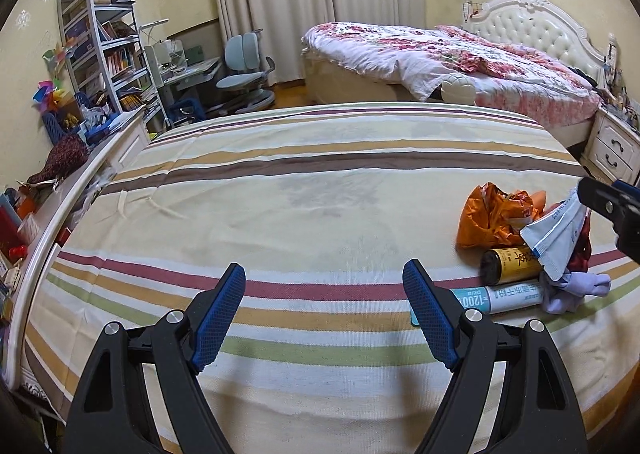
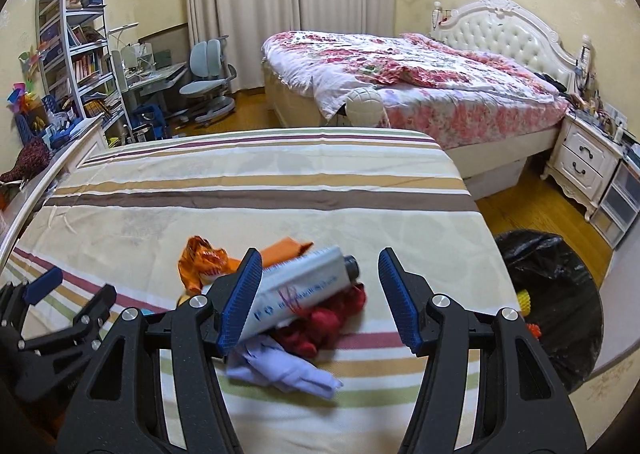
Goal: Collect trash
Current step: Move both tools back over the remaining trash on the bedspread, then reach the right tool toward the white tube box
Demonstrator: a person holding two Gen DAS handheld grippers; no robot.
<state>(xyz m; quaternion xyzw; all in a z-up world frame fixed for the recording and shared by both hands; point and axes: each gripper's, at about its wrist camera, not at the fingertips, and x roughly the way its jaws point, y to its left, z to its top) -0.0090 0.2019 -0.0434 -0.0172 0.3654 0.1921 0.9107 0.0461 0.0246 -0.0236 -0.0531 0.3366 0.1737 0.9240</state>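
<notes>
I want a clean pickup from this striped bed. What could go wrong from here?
The tube rests tilted on the red cloth against one finger of the open right gripper; closing might snag cloth too. The bin sits below the bed's edge, so nudged items like the dark bottle could roll off.

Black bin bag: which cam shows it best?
Right wrist view. The black bin bag sits on the floor just past the striped bed's right edge, mouth open, with yellow and orange items visible inside. The left wrist view does not show it at all.
</notes>
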